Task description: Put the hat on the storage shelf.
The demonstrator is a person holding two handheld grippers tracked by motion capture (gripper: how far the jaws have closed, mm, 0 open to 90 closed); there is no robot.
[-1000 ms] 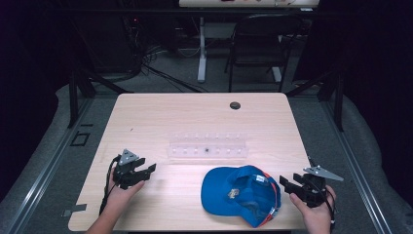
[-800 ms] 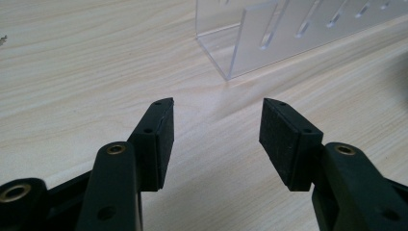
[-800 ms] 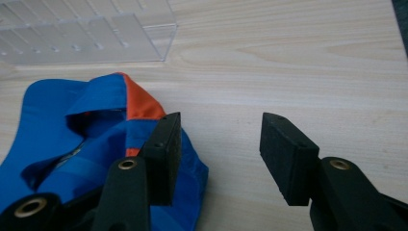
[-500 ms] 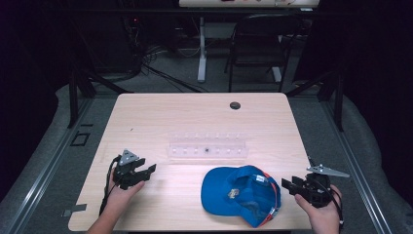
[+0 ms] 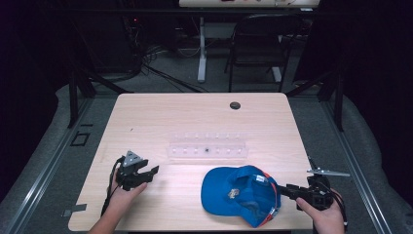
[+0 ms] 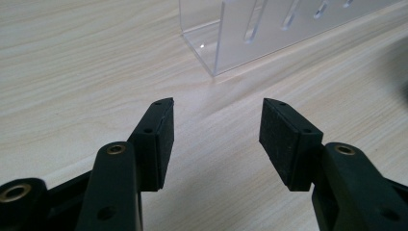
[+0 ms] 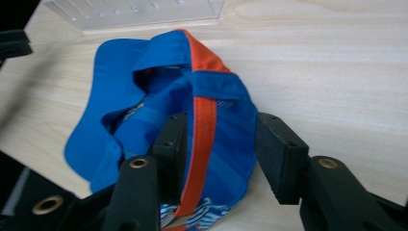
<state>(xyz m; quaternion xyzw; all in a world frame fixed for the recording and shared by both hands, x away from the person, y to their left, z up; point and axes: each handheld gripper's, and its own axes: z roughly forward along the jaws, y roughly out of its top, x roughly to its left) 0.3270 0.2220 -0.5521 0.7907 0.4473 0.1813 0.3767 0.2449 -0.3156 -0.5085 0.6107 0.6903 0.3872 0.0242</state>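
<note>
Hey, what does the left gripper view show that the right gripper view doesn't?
Left gripper view: the left gripper, jaws open over bare table with nothing between them. Right gripper view: the right gripper, whose jaws have just been closing, straddles the blue cap at its orange strap, pads not yet pressing. Both show the clear acrylic rack and the wooden tabletop.

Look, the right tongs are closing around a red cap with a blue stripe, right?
Not quite: the colours are swapped. The cap is blue with an orange-red stripe, as the right gripper view shows. The right tongs have indeed just been closing, with the cap's back edge between the jaws, the right one apparently still clear.
</note>
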